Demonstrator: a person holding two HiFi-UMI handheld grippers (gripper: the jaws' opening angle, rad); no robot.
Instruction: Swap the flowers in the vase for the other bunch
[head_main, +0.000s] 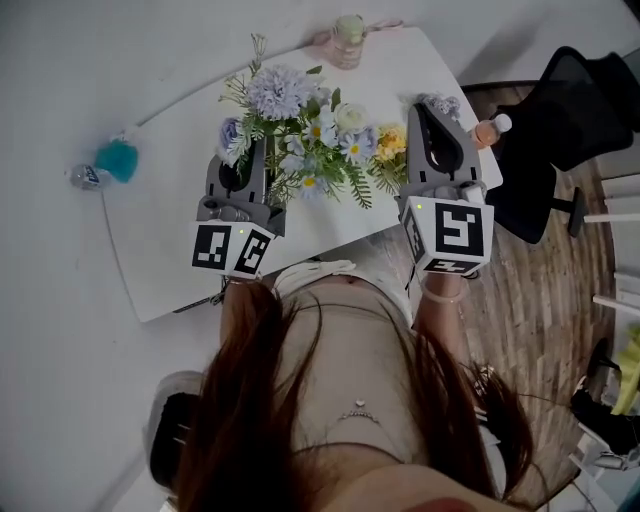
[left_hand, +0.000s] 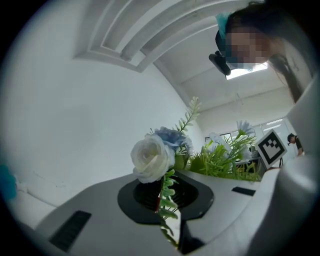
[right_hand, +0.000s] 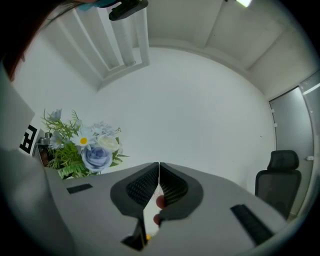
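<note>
**Left claw pinches a flower stem; right claw pressed together**

The left claw is closed on the thin green stem of a white rose. The stem runs down between the two dark pads, and the bloom stands just above them. A blue flower sits right behind the rose.

From the head view, the flowers make one leafy mass of blue, white and yellow blooms. They sit over the white surface, between the two claws and near the person's edge. From above it is hard to tell whether they are one bunch or two.

The right claw is beside the flowers on their right. Its jaws meet at the tips with nothing pinched there.

On the surface, a pale pink jar stands at the far edge, and a small orange bottle stands near the right claw. A black chair is on the floor further right.
</note>
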